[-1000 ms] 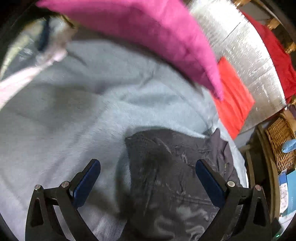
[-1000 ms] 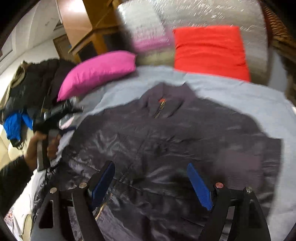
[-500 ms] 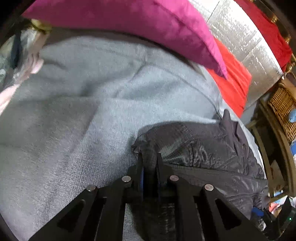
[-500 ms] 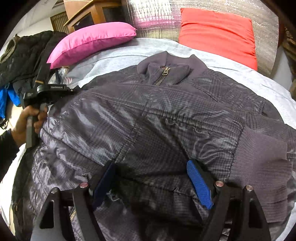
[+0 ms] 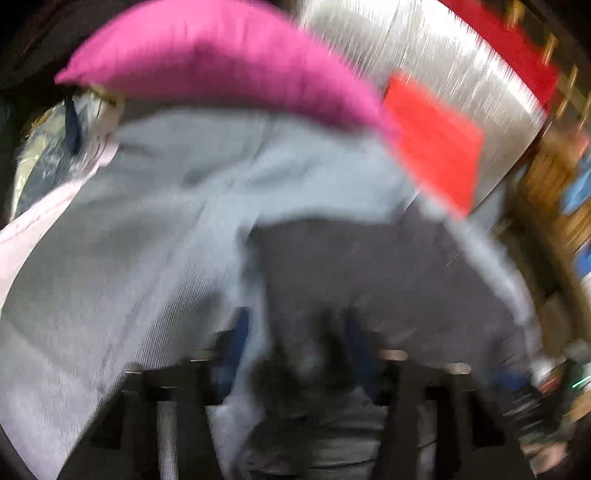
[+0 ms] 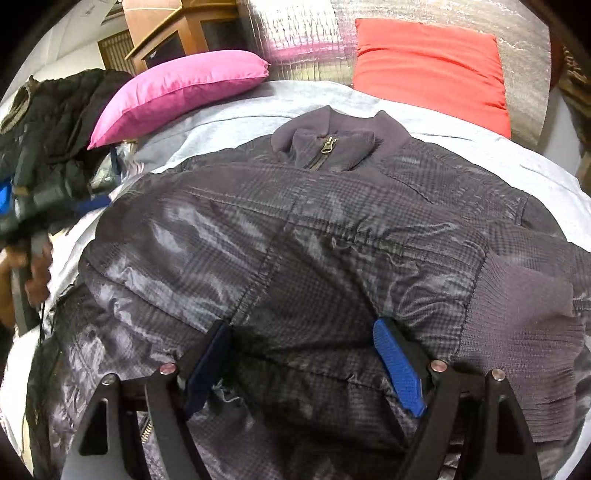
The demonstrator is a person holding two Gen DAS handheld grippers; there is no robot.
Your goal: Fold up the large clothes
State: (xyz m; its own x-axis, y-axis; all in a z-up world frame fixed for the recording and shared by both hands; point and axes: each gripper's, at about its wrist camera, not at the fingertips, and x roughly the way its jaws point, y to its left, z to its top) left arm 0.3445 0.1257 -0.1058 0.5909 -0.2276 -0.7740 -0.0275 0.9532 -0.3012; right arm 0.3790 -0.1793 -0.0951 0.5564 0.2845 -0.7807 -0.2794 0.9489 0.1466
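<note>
A dark grey checked jacket (image 6: pixel 314 229) lies front up on the grey sheet (image 6: pixel 236 122), zipped at the collar, one sleeve folded across with its ribbed cuff (image 6: pixel 524 325) at the right. My right gripper (image 6: pixel 303 362) rests open on the lower front, with fabric bulging between its blue pads. A hand (image 6: pixel 37 273) holds my left gripper (image 6: pixel 55 195) at the jacket's left edge. The left wrist view is blurred. There the left gripper (image 5: pixel 299 339) pinches a bunch of the jacket (image 5: pixel 369 277) while its jaws are opening slightly.
A pink pillow (image 6: pixel 177 88) and a red pillow (image 6: pixel 428 62) lie at the head of the bed against a silver panel. A pile of dark clothes (image 6: pixel 62 114) sits at the left edge. A wooden cabinet (image 6: pixel 177 29) stands behind.
My left gripper closed on the jacket's edge and then swung sideways, blurring its view. My right gripper came down onto the jacket front and has held still since.
</note>
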